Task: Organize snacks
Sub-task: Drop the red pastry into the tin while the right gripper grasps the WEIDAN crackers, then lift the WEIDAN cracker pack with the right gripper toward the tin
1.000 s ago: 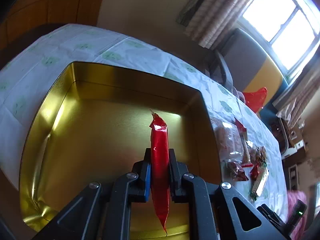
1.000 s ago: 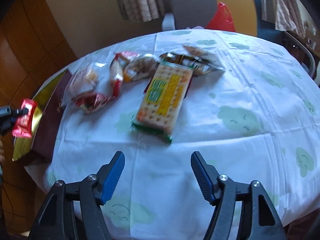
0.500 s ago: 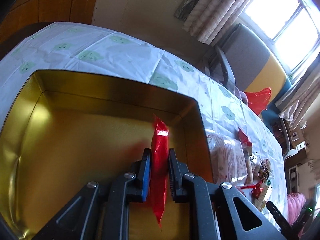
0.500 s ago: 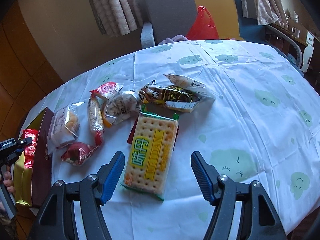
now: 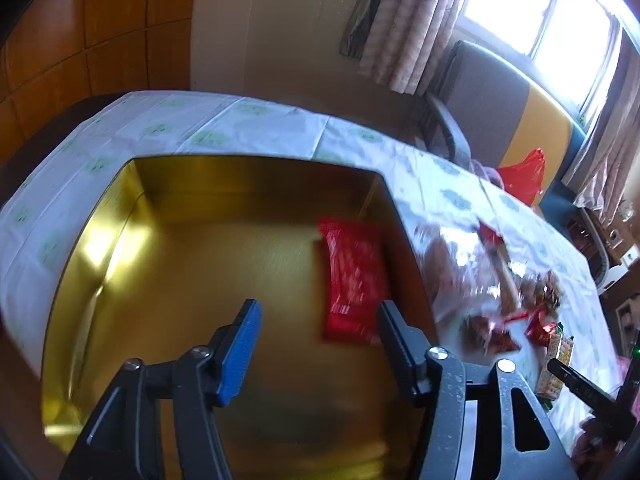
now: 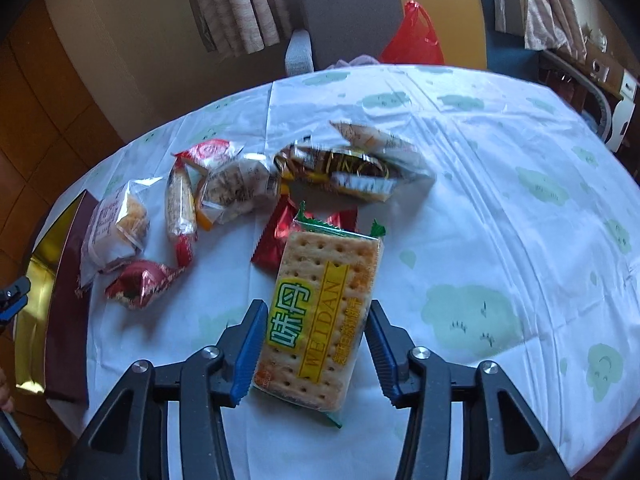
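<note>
Right wrist view: right hand-held gripper (image 6: 316, 348) closing astride cracker pack (image 6: 320, 320) on table (image 6: 500, 208), pads not yet pressing, off-centre squeeze may crush crackers; left hand-held gripper (image 5: 320, 348) opening empty, red packet (image 5: 354, 276) lies in gold tin (image 5: 168, 168).

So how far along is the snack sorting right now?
Done: one red foil snack packet lies in the gold metal tin; the left gripper is opening above it. In hand: the right gripper is closing around the yellow-labelled cracker pack. Left: the other wrapped snacks on the tablecloth.
</note>
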Tool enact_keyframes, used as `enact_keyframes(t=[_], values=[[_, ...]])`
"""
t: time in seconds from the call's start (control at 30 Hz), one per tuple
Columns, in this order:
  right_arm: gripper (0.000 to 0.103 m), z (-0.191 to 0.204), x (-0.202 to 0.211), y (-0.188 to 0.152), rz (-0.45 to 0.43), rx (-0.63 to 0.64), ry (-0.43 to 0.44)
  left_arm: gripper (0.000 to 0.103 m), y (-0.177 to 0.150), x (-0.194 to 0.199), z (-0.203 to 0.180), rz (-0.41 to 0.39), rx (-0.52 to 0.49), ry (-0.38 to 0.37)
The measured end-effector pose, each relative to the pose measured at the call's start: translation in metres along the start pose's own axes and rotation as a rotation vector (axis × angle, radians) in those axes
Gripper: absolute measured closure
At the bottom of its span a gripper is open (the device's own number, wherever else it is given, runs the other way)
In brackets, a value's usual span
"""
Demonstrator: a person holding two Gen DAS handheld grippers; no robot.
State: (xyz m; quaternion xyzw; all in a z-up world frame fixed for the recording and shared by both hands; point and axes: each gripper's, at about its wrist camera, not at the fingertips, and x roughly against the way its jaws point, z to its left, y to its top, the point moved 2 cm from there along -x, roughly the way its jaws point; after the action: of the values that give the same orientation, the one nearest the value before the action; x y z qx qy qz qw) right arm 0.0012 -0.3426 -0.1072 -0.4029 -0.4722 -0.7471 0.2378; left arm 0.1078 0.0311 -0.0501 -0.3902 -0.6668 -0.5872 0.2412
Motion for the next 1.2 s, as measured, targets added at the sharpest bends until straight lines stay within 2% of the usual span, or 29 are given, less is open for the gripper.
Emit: enact_keyframes(t=[0.2, 0.3, 0.33, 0.4, 0.47, 0.57, 0.63, 0.8, 0.83, 0.87, 0.9, 1.07, 1.2], values=[[0.052, -0.018, 0.006, -0.019, 0.021, -0.051, 0.046, 0.041, -0.031, 0.013, 0.007, 0.026, 0.005, 0.042], [0.052, -0.017, 0.008, -0.023, 0.023, -0.037, 0.04, 0.041, -0.042, 0.017, 0.006, 0.038, -0.007, 0.044], [0.052, -0.016, 0.009, -0.024, 0.024, -0.035, 0.036, 0.041, -0.045, 0.02, 0.006, 0.032, -0.006, 0.046], [0.052, -0.016, 0.009, -0.025, 0.025, -0.037, 0.033, 0.033, -0.05, 0.025, 0.004, 0.016, -0.019, 0.06], [0.048, -0.016, 0.01, -0.026, 0.021, -0.033, 0.021, 0.032, -0.051, 0.03, 0.002, -0.016, -0.032, 0.087], [0.041, -0.011, 0.011, -0.029, 0.023, 0.005, -0.012, 0.025, -0.051, 0.036, 0.0, -0.052, -0.05, 0.114], [0.039, -0.008, 0.011, -0.032, 0.027, 0.024, -0.028, 0.025, -0.051, 0.039, -0.002, -0.071, -0.061, 0.116], [0.039, -0.002, 0.009, -0.034, 0.039, 0.076, -0.09, 0.025, -0.05, 0.044, -0.001, -0.093, -0.075, 0.129], [0.042, -0.001, 0.01, -0.035, 0.042, 0.088, -0.099, 0.025, -0.05, 0.046, 0.0, -0.097, -0.071, 0.129], [0.052, 0.0, 0.01, -0.036, 0.043, 0.097, -0.111, 0.025, -0.049, 0.048, 0.002, -0.102, -0.063, 0.134], [0.054, 0.001, 0.01, -0.036, 0.042, 0.109, -0.125, 0.025, -0.048, 0.049, 0.005, -0.108, -0.052, 0.137], [0.052, 0.005, 0.008, -0.04, 0.051, 0.176, -0.138, 0.025, -0.045, 0.054, 0.014, -0.139, -0.024, 0.158], [0.053, 0.004, 0.009, -0.041, 0.051, 0.188, -0.131, 0.025, -0.044, 0.061, 0.013, -0.189, -0.04, 0.188]])
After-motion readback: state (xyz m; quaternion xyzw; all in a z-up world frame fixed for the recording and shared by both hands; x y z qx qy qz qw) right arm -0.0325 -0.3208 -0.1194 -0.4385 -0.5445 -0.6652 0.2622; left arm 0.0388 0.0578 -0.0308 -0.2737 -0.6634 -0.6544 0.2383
